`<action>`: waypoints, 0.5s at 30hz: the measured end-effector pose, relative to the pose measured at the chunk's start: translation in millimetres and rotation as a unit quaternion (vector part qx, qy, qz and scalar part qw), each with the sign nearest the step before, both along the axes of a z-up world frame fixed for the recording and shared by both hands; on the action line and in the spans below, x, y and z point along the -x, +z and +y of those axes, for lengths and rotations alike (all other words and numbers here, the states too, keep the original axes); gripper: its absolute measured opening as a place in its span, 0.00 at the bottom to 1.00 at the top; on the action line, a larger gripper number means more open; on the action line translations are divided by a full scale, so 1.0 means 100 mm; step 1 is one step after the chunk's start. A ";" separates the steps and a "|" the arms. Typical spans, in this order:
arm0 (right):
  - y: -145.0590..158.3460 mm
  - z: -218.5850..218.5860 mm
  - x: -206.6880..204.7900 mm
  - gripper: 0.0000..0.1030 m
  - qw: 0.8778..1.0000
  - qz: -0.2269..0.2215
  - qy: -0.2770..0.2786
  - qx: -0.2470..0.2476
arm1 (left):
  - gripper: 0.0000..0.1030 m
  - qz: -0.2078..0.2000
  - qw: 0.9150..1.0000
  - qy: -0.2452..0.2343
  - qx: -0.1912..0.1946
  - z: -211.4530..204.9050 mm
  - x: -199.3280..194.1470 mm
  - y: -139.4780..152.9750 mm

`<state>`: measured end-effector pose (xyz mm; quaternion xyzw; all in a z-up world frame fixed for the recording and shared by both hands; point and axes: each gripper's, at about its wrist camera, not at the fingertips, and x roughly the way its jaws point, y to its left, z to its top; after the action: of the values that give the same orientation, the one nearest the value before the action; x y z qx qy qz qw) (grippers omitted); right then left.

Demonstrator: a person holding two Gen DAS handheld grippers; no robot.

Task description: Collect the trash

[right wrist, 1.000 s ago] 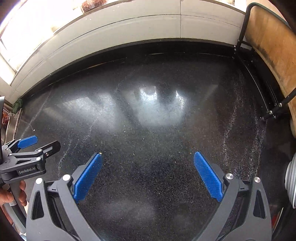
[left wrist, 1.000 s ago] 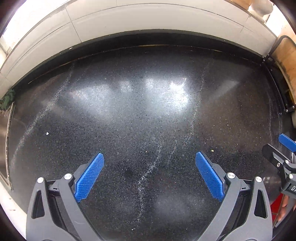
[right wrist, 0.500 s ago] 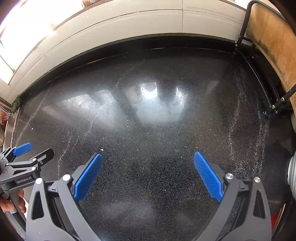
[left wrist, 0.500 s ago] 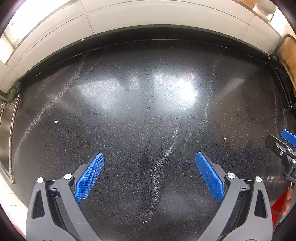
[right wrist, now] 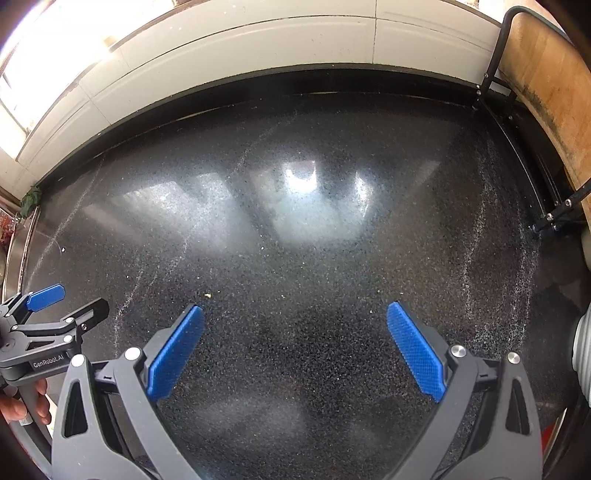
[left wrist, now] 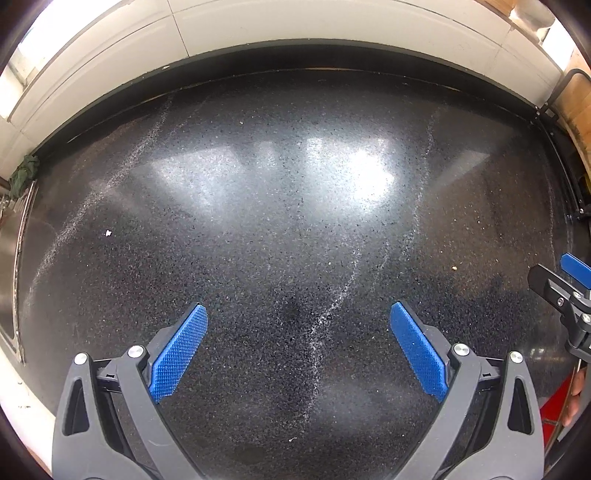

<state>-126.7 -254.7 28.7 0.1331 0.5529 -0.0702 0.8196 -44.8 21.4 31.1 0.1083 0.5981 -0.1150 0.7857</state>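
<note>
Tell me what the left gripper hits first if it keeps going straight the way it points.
Likely the bare black speckled countertop; the left gripper is open and nothing stands between its fingers, though depth is unclear.

White speck on counter, too small to identify

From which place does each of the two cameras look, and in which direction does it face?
Left wrist view: it sits on the left gripper, looking forward and down over the black speckled counter toward the white tiled wall; the open blue fingers show, with the right gripper at the right edge.
Right wrist view: it sits on the right gripper, facing the same way; the left gripper and a hand show at its left edge.
Shared: the counter, wall, green cloth and wooden board.
</note>
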 end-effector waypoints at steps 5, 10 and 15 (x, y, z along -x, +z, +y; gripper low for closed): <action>-0.01 0.00 0.07 0.93 1.000 0.003 -0.007 0.000 | 0.94 0.000 1.000 -0.006 0.001 -0.03 0.00 -0.01; 0.00 -0.01 0.09 0.93 1.000 0.003 -0.012 0.003 | 0.94 0.001 1.000 -0.010 0.001 -0.05 -0.01 -0.03; -0.01 -0.01 0.08 0.93 1.000 0.005 -0.013 0.008 | 0.94 0.001 1.000 -0.009 0.001 -0.06 -0.01 -0.03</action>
<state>-135.1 -256.1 27.7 0.1339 0.5546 -0.0860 0.8168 -43.7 15.4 27.9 0.1126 0.5976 -0.1226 0.7843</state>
